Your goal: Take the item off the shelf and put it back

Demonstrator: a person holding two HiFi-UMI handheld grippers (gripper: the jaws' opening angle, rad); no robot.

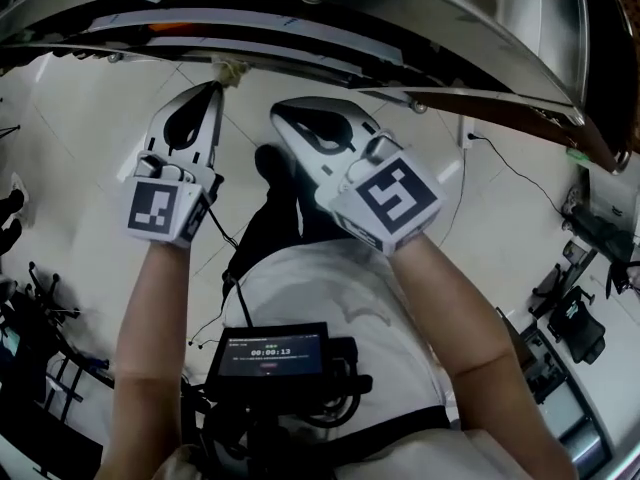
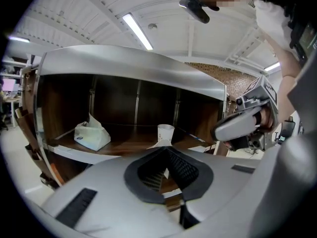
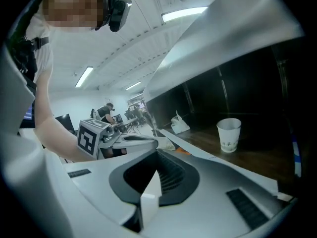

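Observation:
A white paper cup point(image 2: 165, 132) with a small print stands upright on the dark wooden shelf point(image 2: 124, 139), near its front edge. In the right gripper view the cup point(image 3: 229, 135) is ahead and to the right. A white soft pack point(image 2: 91, 135) lies at the shelf's left end. My left gripper point(image 2: 162, 147) is shut and holds nothing, a short way in front of the shelf. My right gripper point(image 3: 157, 151) is beside it, also shut and holding nothing. In the head view both the left gripper point(image 1: 213, 88) and the right gripper point(image 1: 283, 114) point up at the shelf's point(image 1: 400, 28) edge.
The shelf has a curved metal hood point(image 2: 133, 63) over it and a pale strip point(image 2: 74, 155) along its front edge. The pack point(image 3: 179, 124) also shows at the shelf's far end in the right gripper view. A small screen point(image 1: 272, 351) hangs at the person's chest. Stands and cables lie on the floor point(image 1: 560, 308).

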